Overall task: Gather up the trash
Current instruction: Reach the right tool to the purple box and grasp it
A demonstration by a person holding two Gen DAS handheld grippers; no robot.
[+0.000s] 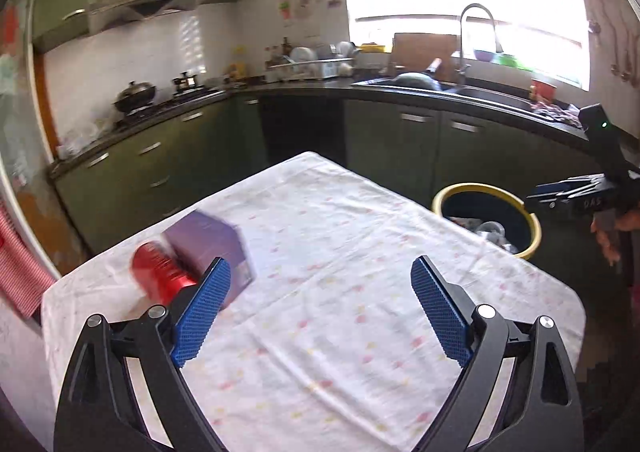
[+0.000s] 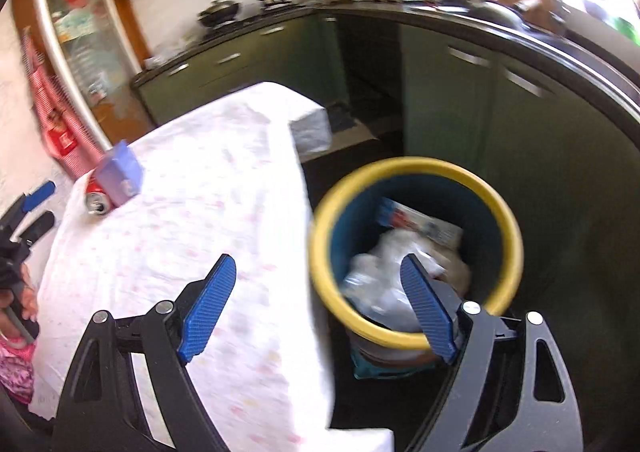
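While both claws stand released and empty — left gripper (image 1: 320, 272) over the table (image 1: 320, 332), right gripper (image 2: 318, 272) at its bin-side edge — a red can (image 1: 160, 272) lies touching a purple box (image 1: 208, 240) near the far-left corner; yellow-rimmed bin (image 2: 416, 166) holds trash.

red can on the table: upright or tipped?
Tipped. The can lies on its side on the table, its top end facing the right camera, beside the purple box.

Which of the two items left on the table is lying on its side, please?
The red can, tipped over with its top facing outward; the purple box beside it is not cylindrical.
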